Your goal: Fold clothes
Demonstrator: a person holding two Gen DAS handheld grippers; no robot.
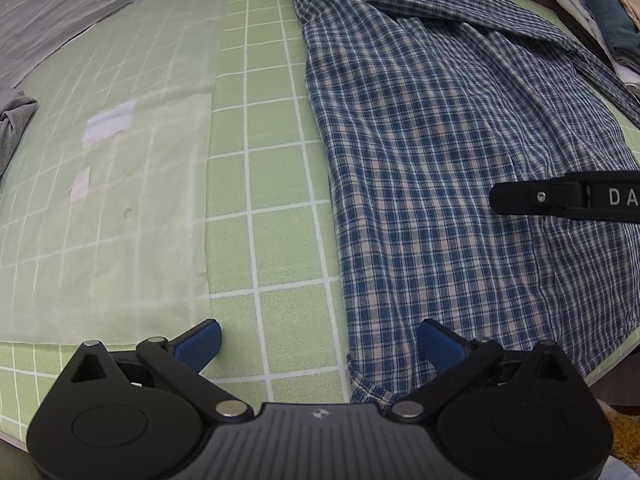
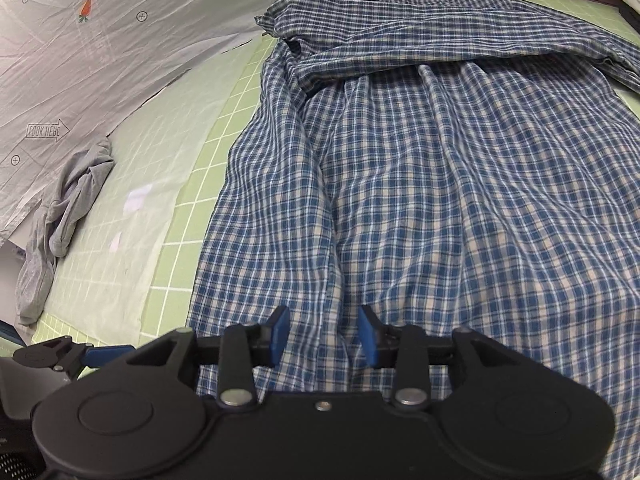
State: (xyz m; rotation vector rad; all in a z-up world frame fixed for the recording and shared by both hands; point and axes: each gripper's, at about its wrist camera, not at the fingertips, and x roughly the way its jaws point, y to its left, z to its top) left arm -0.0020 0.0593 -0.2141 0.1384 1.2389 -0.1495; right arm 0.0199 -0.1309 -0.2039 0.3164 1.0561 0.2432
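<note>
Desk (image 1: 272,128): green grid mat, a translucent sheet laid over its left part, a grey printed cloth along the far-left edge.

Shirt (image 2: 440,184): blue plaid, spread lengthwise over the right half of the desk, hem at the near edge, collar end far. The body lies mostly open and flat with long wrinkles running near to far. At the far end 1 sleeve or shoulder part is laid across the body. Judgement: at most 1 fold is in; the side folds and the lengthwise fold are not present, so most of the folding on this shirt is left.

Stack (image 1: 604,20): folded cloths at the far right, off the mat. These lie folded already; whether this session did them cannot be told.

Grey garment (image 2: 60,208): crumpled at the far-left edge, not folded. If it counts toward the task, it is left as well.

Right gripper (image 2: 324,334): over the shirt near the hem, fingers spread part-way, a raised crease between them; contact with the cloth cannot be told.

Left gripper (image 1: 320,346): spread wide over the shirt's near-left hem corner, holding nothing.
</note>
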